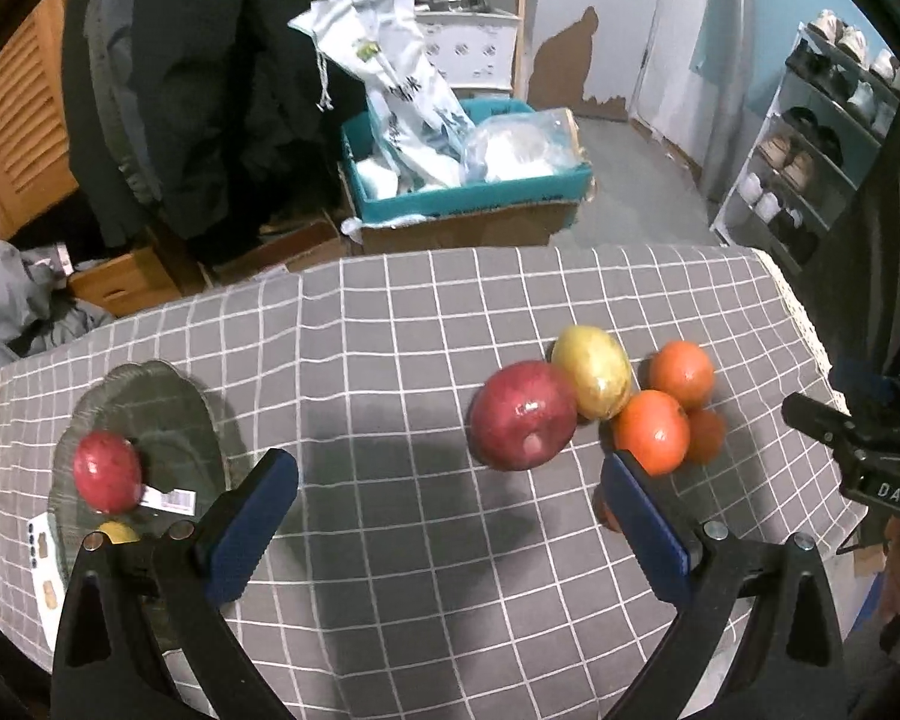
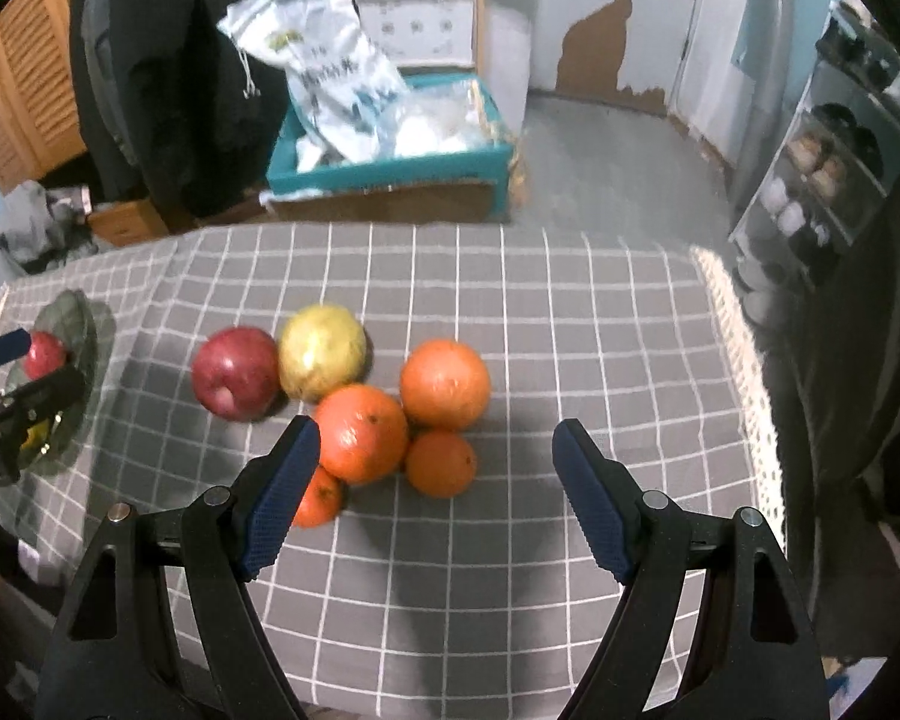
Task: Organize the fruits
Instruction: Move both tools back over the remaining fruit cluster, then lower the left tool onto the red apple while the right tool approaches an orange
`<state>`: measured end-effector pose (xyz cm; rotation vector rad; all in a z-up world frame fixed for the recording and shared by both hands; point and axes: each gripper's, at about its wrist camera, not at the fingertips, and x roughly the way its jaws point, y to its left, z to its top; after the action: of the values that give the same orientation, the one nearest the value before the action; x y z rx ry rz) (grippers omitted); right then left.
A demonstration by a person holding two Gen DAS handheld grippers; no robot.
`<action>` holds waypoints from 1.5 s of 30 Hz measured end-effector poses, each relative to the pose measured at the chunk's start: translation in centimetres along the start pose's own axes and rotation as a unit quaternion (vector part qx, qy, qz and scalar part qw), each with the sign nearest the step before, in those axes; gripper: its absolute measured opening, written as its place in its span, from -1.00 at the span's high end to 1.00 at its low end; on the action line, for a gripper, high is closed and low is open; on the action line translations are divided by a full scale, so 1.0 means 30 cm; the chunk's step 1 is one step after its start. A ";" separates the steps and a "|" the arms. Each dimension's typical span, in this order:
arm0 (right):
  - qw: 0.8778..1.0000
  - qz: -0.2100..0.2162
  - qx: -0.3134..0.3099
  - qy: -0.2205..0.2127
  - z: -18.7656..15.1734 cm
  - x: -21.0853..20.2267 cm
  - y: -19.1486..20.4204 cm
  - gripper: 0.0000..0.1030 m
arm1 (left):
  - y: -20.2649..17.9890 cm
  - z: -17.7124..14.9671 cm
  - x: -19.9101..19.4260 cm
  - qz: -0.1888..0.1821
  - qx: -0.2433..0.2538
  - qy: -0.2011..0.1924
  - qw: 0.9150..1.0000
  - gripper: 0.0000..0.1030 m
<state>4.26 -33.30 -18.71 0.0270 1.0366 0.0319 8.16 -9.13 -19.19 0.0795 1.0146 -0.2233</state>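
At the centre of the right wrist view sits my cluster of fruit: a red apple (image 2: 235, 381), a yellow-green fruit (image 2: 323, 351) touching it, and four oranges, the nearest large orange (image 2: 361, 433) just past my right gripper (image 2: 435, 444), whose jaws stand wide and empty. I judge I should lower over that orange and close gently, keeping the left finger from nudging the small orange (image 2: 317, 498) it half hides. My left gripper (image 1: 450, 474) is also wide, holding nothing. At the left edge, the glass plate (image 1: 168, 396) already carries a red fruit (image 1: 108, 471). Crowded neighbours may roll on the checked cloth (image 2: 570, 330).
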 end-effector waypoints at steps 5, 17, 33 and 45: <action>1.000 0.001 0.000 0.030 -0.022 0.069 -0.005 -0.56 | -0.006 -0.016 0.074 0.001 -0.001 0.022 1.000 -0.98; 0.994 0.002 -0.029 0.105 -0.077 0.233 0.016 -0.56 | -0.022 -0.046 0.207 -0.006 -0.001 0.063 0.998 -0.98; 0.988 0.022 -0.047 0.145 -0.095 0.392 -0.020 -0.25 | -0.050 -0.053 0.316 -0.013 0.011 0.091 0.996 -0.98; 0.988 0.039 -0.042 0.142 -0.128 0.429 -0.002 0.13 | -0.081 -0.022 0.384 -0.021 0.020 0.102 0.994 -0.98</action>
<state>7.51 -32.84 -31.73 -0.0132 1.3173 0.1539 12.91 -13.09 -29.24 0.1193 1.2164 -0.2787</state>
